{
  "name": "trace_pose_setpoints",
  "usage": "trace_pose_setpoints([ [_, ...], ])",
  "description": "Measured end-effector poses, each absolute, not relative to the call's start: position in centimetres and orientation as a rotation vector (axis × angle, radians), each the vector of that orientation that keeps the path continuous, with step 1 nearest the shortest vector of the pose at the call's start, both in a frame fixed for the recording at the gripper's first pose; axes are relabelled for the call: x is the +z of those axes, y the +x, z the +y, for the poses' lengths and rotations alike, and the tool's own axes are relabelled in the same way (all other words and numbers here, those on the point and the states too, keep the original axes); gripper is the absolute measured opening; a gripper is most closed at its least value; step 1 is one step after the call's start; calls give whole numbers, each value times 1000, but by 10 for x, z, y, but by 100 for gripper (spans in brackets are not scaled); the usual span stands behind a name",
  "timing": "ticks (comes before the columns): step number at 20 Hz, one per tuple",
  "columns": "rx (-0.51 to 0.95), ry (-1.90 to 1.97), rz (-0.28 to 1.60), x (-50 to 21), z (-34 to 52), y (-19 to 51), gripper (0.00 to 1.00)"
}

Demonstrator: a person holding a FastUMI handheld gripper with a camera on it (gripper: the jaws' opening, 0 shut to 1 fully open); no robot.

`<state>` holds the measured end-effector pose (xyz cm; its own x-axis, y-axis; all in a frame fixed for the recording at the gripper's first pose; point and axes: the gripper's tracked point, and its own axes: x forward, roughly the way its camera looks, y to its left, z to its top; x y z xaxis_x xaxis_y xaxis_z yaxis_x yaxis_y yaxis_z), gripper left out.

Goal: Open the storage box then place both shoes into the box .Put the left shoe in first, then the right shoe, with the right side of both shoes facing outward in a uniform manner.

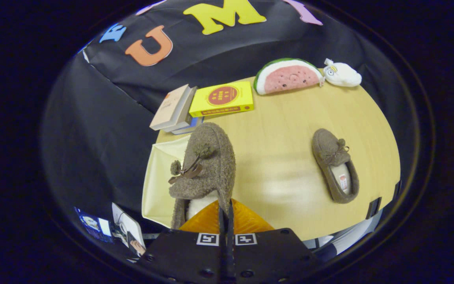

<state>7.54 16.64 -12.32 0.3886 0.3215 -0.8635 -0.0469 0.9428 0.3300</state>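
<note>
The gripper (226,209) is clenching the rim of a fuzzy brown shoe (205,165), w/ both orange fingers (246,221) pressing together on the edge of its opening. That shoe is hanging raised off the desk (286,130), toe pointing away from the fingers, its bow and pom-poms showing on top. It is sitting over the desk's left edge, partly above the storage box (156,177), a cream fabric thing whose pale side is lying open just left of the held shoe.

The 2nd shoe (335,165) is lying flat on the desk toward the right side, well apart from the first, toe toward the far edge, its opening w/ the pale insole facing up.

At the far left corner a yellow book (223,98) is resting beside a small stack of books (175,108). Along the far edge, a watermelon-slice plush (288,77) is standing, w/ a white plush toy (343,75) touching its right end.

Below the box, off the desk, some cards (126,228) are lying; can't tell what they are.
</note>
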Motion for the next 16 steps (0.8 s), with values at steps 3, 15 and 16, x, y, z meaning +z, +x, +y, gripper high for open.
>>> trace_pose_setpoints([
  [3, 280, 275, 1112, -115, 210, 77, 1],
  [15, 240, 195, 1185, -230, 332, 82, 0],
  [16, 223, 184, 1205, -243, 334, 80, 0],
])
